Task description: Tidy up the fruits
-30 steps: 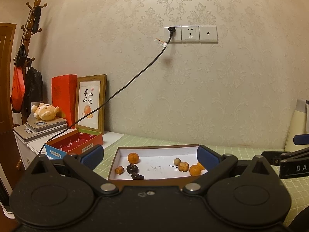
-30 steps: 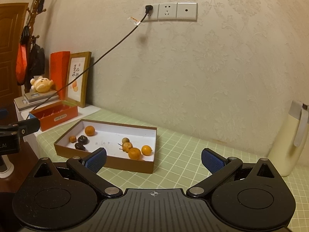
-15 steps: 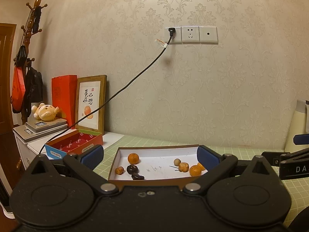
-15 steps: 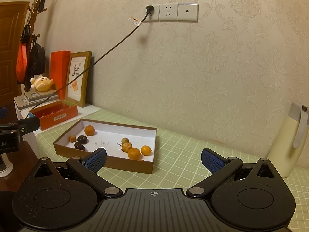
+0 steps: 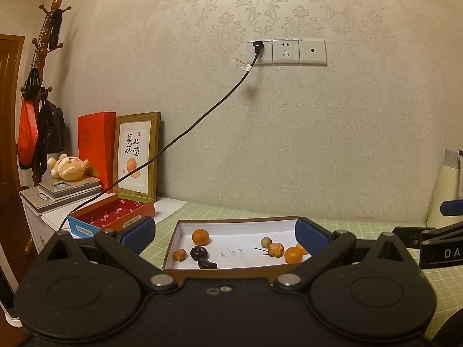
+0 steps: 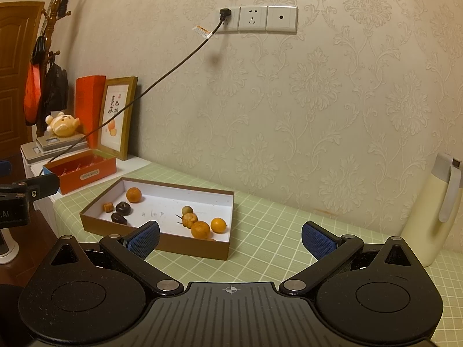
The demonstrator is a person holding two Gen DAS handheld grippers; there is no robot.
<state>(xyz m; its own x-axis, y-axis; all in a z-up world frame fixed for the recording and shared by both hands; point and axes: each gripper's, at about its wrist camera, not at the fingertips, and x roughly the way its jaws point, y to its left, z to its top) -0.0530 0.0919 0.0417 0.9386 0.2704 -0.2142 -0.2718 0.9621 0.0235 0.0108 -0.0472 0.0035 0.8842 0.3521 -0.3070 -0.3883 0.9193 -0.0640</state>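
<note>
A shallow brown box (image 5: pixel 220 270) (image 6: pixel 162 241) with a white floor sits on the green checked table. Inside it at the left lie an orange (image 5: pixel 200 236) (image 6: pixel 134 195), a small tan piece (image 5: pixel 180 254) and two dark fruits (image 5: pixel 199 253) (image 6: pixel 123 207). At its right are a pale round fruit (image 5: pixel 266 242), a tan fruit (image 5: pixel 275 249) and two more oranges (image 5: pixel 293 254) (image 6: pixel 200 229). My left gripper (image 5: pixel 225 232) hangs open just before the box. My right gripper (image 6: pixel 230 238) is open over the table, right of the box.
An open red and blue box (image 5: pixel 113 217) (image 6: pixel 78 173) stands left of the fruit box, with a framed picture (image 5: pixel 137 153) and red bag behind. A cream bottle (image 6: pixel 431 211) stands at the far right. A black cable (image 5: pixel 185 130) runs down from the wall socket.
The right wrist view has shifted a little, so the box and wall socket sit slightly lower and to the right in frame. The left gripper has stayed still. Both stay open.
</note>
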